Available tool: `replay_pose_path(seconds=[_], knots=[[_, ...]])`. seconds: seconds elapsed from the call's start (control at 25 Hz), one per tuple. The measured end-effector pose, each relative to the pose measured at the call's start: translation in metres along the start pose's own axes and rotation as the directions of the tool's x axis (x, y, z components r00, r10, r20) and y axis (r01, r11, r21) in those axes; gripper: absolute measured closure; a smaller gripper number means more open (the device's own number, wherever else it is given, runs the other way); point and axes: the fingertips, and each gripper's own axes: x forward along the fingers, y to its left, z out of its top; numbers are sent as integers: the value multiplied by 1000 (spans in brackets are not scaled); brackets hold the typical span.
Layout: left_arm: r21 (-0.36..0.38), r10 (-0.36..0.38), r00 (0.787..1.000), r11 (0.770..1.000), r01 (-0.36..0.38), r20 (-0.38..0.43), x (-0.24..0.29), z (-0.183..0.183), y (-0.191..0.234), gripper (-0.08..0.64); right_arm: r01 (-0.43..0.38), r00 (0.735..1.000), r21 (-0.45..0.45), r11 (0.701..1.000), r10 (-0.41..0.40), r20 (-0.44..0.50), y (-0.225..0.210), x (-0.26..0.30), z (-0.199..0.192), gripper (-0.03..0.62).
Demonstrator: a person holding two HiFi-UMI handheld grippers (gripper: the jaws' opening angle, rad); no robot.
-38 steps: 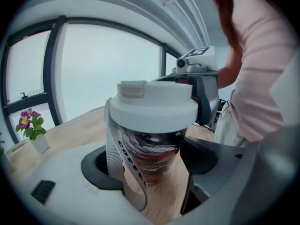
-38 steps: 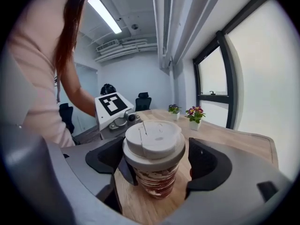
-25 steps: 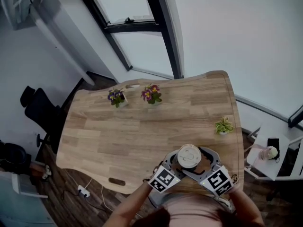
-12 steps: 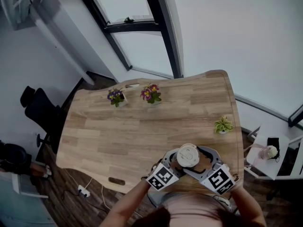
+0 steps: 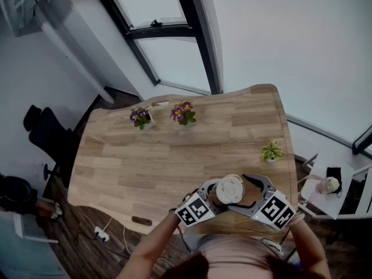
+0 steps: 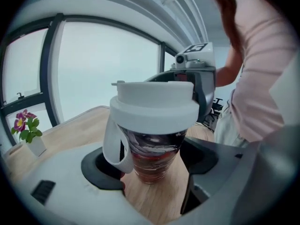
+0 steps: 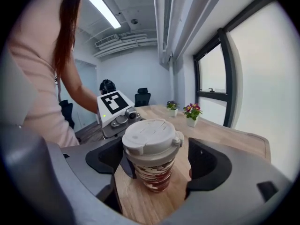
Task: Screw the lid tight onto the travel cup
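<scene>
White lid (image 6: 152, 102) sits on the travel cup (image 6: 152, 161). The cup stands upright on the wooden table (image 5: 174, 161), close to the edge by the person.

Left gripper (image 6: 151, 165): jaws spread wide, with the cup standing between them. A thin strip of wood shows between the cup wall and the right-hand pad (image 6: 201, 156), so that side is clear of the cup. The lid's strap loop (image 6: 112, 146) hangs down on the other side. Cannot tell whether it touches the jaw there.

Right gripper (image 7: 157, 163): jaws likewise wide, cup between them, bare wood visible on either side of the cup's base. The two grippers face each other across the cup.

Contents: the cup wall shows dark red and white bands under the lid. Cannot tell whether this is the fill or a printed pattern.

Past the right gripper's jaws, at the far end of the table, are two potted flowers (image 5: 141, 118) (image 5: 184, 114). A small green plant (image 5: 272, 151) stands ahead of that gripper, on its outer side.

Hard to make out:
- The lid skirt hides the cup rim, so how far the lid is seated cannot be read.
- In the head view the lid covers the cup body and the jaw tips.
- The person's arms are cut off at the lower edge of the head view.
</scene>
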Motion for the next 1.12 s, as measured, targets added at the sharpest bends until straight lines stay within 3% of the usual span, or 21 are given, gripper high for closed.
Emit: replay_pose_path(seconds=[0.08, 0.16, 0.52, 0.64, 0.72, 0.96, 1.12], knots=[[17, -31, 999, 999, 31, -25, 0, 0, -1, 206, -51, 999, -16, 999, 51, -9, 3, 3, 1, 202], [10, -19, 999, 1000, 19, -28, 0, 1, 0, 206, -48, 999, -22, 999, 48, 4, 3, 4, 2, 202], [-67, 151, 988, 987, -149, 30, 3, 4, 11, 206, 181, 981, 75, 981, -186, 59, -7, 1, 2, 210], [-102, 196, 980, 976, -191, 43, 4, 4, 13, 206, 214, 974, 94, 972, -220, 60, -8, 1, 0, 210], [-95, 174, 984, 981, -170, 44, 4, 4, 12, 206, 190, 980, 65, 980, -193, 46, -7, 2, 0, 209], [-1, -7, 1000, 1000, 7, -11, 3, 2, 5, 206, 45, 999, -117, 992, -48, -23, -2, 5, 1, 207], [-10, 23, 1000, 1000, -23, -11, 2, 3, 6, 206, 61, 998, -123, 991, -63, -15, -2, 5, 3, 207]])
